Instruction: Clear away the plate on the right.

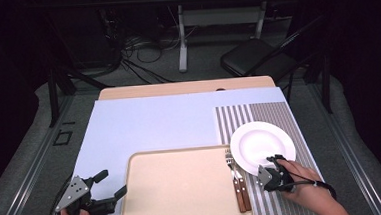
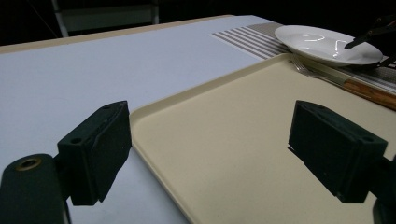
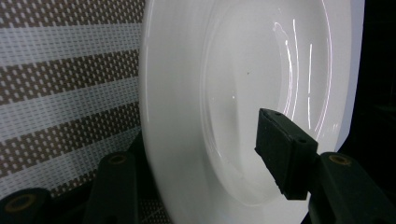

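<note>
A white plate (image 1: 262,142) lies on a striped placemat (image 1: 279,114) at the right. My right gripper (image 1: 272,161) is at the plate's near rim. In the right gripper view the rim (image 3: 187,116) runs between my right gripper's (image 3: 201,172) jaws, with one pad over the plate's well and the other jaw beneath the rim, spaced wide. A beige tray (image 1: 183,188) sits at the front middle. My left gripper (image 1: 113,182) is open, its jaws on either side of the tray's left edge (image 2: 187,93) with nothing between the pads.
Two wooden-handled pieces of cutlery (image 1: 238,184), one of them a fork (image 2: 322,74), lie along the tray's right side beside the plate. A pale blue mat (image 1: 154,124) covers the table. A black folding chair (image 1: 255,56) and table legs stand beyond the far edge.
</note>
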{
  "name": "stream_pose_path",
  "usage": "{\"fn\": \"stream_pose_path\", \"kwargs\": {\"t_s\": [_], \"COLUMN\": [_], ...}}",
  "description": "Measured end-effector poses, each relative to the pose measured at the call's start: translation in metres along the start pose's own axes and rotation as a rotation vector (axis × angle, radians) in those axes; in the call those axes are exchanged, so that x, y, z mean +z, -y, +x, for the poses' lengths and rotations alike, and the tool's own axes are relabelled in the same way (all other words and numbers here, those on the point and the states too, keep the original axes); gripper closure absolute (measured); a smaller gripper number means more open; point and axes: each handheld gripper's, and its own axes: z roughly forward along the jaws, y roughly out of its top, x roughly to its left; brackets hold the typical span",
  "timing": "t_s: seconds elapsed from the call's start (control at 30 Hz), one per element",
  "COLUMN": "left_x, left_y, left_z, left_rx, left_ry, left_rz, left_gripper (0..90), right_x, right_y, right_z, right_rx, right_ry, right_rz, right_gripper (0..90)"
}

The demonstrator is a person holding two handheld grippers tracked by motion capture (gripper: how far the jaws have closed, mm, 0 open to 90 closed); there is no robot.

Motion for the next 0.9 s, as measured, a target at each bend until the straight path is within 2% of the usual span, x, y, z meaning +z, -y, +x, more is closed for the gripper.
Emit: {"fn": "stream_pose_path", "kwargs": {"t_s": [0.07, 0.4, 0.47, 0.53, 0.57, 0.6, 0.7, 0.73, 0.83, 0.87, 0.9], "left_x": [0.0001, 0.0007, 0.0008, 0.0008, 0.0009, 0.0009, 0.001, 0.001, 0.0011, 0.0012, 0.0012], "left_y": [0.0, 0.0, 0.0001, 0.0001, 0.0002, 0.0002, 0.0001, 0.0001, 0.0001, 0.0001, 0.0001], "left_z": [-0.0001, 0.0002, 0.0003, 0.0001, 0.0002, 0.0002, 0.0001, 0.0001, 0.0, 0.0002, 0.0002], "left_rx": [0.0, 0.003, 0.004, 0.002, 0.002, 0.002, 0.001, 0.002, 0.005, 0.004, 0.004], "left_ry": [0.0, 0.006, 0.006, 0.003, 0.004, 0.005, 0.003, 0.003, 0.003, 0.006, 0.007], "left_rz": [0.0, 0.002, 0.003, 0.005, 0.004, 0.004, 0.005, 0.005, 0.005, 0.005, 0.005], "left_gripper": [13.6, 13.6, 13.6, 13.6, 13.6, 13.6, 13.6, 13.6, 13.6, 13.6, 13.6], "right_x": [-0.0009, 0.0006, 0.0028, 0.0013, 0.0016, 0.0036, 0.0015, 0.0023, 0.0029, 0.0015, 0.0002], "right_y": [-0.0008, -0.0015, -0.0011, -0.002, -0.002, -0.0014, -0.0027, -0.0025, -0.0029, -0.0036, -0.0045], "right_z": [-0.0008, -0.0009, 0.0006, 0.0005, 0.0008, 0.0016, 0.0014, 0.0018, 0.0013, 0.0012, -0.0004], "right_rx": [-0.002, -0.021, -0.022, -0.028, -0.028, -0.03, -0.039, -0.04, -0.049, -0.05, -0.066], "right_ry": [-0.002, -0.007, 0.013, 0.004, 0.006, 0.022, 0.006, 0.018, 0.014, 0.013, -0.008], "right_rz": [0.02, 0.012, -0.016, 0.01, 0.006, -0.02, 0.016, 0.004, 0.005, 0.028, 0.051], "right_gripper": [46.3, 48.2, 49.1, 49.9, 50.2, 50.5, 51.3, 51.4, 51.7, 51.8, 52.0]}}
